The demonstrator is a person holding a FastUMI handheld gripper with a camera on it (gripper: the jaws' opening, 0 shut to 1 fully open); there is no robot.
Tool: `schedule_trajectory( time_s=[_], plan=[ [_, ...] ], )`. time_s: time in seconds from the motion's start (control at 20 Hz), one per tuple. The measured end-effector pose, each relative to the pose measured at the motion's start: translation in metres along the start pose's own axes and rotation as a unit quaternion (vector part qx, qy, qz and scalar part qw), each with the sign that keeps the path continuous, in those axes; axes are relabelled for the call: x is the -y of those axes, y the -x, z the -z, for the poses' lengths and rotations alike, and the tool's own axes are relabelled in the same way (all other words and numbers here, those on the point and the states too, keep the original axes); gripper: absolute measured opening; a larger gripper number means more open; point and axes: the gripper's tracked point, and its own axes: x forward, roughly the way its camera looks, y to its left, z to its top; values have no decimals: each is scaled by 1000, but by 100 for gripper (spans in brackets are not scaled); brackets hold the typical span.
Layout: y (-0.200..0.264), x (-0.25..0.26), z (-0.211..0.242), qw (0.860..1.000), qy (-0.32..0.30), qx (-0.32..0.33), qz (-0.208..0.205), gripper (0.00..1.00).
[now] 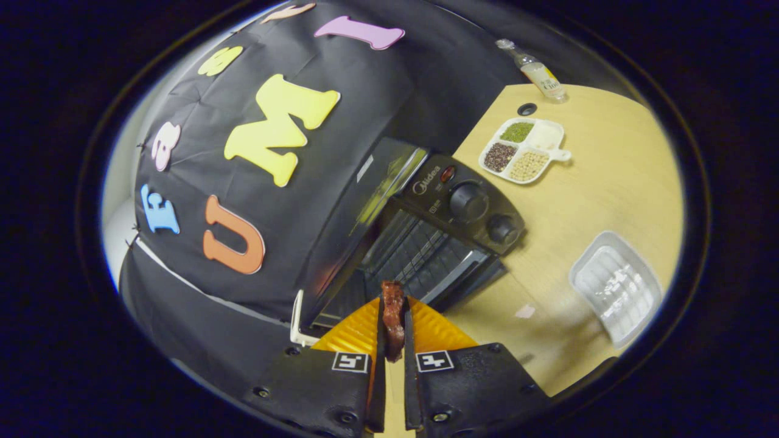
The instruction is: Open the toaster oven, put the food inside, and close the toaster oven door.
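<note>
A dark reddish-brown strip of food (393, 317) is pinched between my two orange fingers (356, 331), and my gripper (393, 310) is shut on it. Just beyond the fingertips stands the black toaster oven (462, 201) with its glass door (359, 225) swung open. The wire rack (420, 255) inside is bare and lies right ahead of the food. Two knobs (468, 202) sit on the oven's control panel. The whole scene appears tilted in the gripper view.
The oven stands on a light wooden table (608, 182). An empty clear plastic tray (616, 286) lies near the oven's front. Farther off are a white divided dish of grains (524, 149) and a small bottle (538, 70).
</note>
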Motion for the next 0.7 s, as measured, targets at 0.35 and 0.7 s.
schedule_trajectory(
  time_s=[0.35, 0.7],
  plan=[
    [-83, -17, 9, 996, -38, 78, 5, 15],
    [-119, -6, 14, 994, 18, 97, 47, 19]
  ],
)
